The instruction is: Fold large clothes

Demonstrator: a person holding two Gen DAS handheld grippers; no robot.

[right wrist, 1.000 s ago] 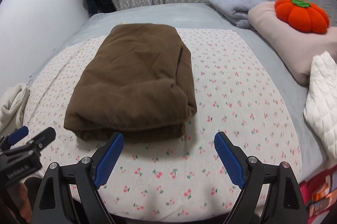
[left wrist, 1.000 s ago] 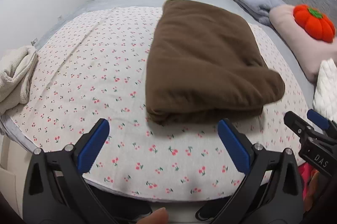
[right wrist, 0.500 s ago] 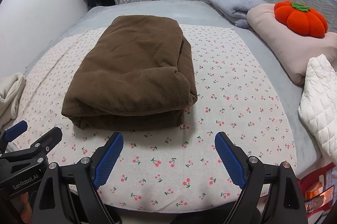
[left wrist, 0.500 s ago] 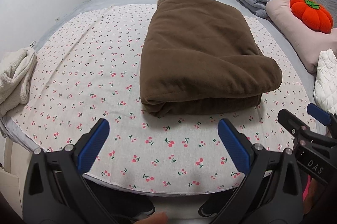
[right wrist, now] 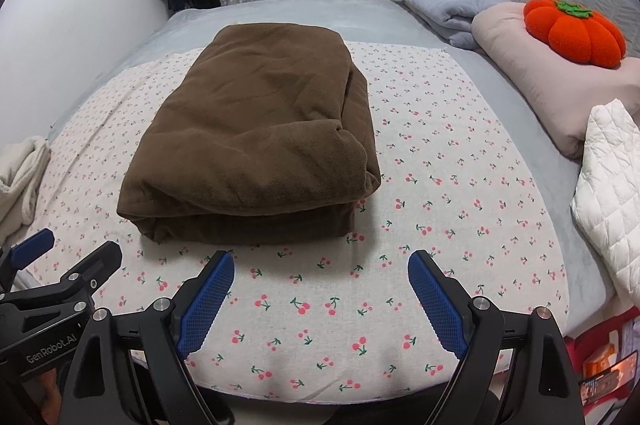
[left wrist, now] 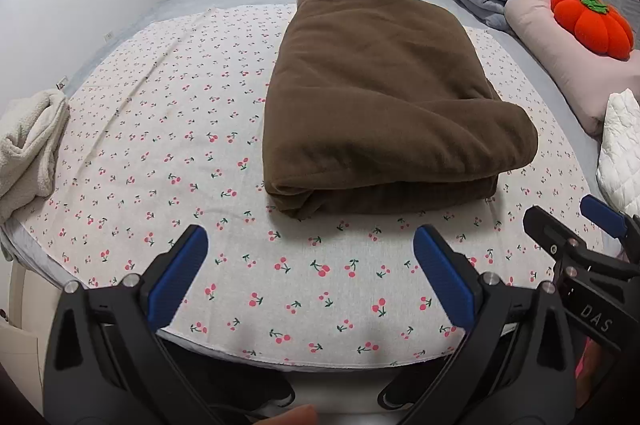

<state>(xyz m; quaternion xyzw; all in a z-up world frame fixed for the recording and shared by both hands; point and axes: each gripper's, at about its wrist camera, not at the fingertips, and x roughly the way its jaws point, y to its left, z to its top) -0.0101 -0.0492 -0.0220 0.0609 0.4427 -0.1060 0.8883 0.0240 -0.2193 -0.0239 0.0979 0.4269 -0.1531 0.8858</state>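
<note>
Brown, thick and soft: a folded brown garment point(left wrist: 384, 105) lying as a neat rectangular bundle on the cherry-print sheet point(left wrist: 160, 153), toward twelve o'clock from both grippers, with its long axis running away from the cameras and its stacked layers showing at the near edge. Placed centrally on the sheet, probably so that every side stays reachable and nothing drags over the bed's edge. Left gripper point(left wrist: 310, 267) hovering over bare sheet short of the bundle's near edge, fingers point(left wrist: 180, 273) spread wide and gripping nothing. Right gripper point(right wrist: 320, 295) likewise held back from the bundle, fingers point(right wrist: 434, 299) released and apart with only printed cloth between them; seen also at four o'clock in the left view. Both tilted downward toward the sheet, apart from the cloth, which reads as a pause to check the result rather than a reach. Judged from the squared shape and doubled layers, folding looks complete or nearly so; one more fold across the length seems possible if a smaller bundle is wanted. Elsewhere: cream fleece point(left wrist: 30, 145) at nine o'clock at the bed's edge, an orange pumpkin cushion point(right wrist: 574, 31) at two o'clock on a pink pillow point(right wrist: 560, 93), a white quilted piece point(right wrist: 612, 185) at three o'clock, all well apart from the bundle.
</note>
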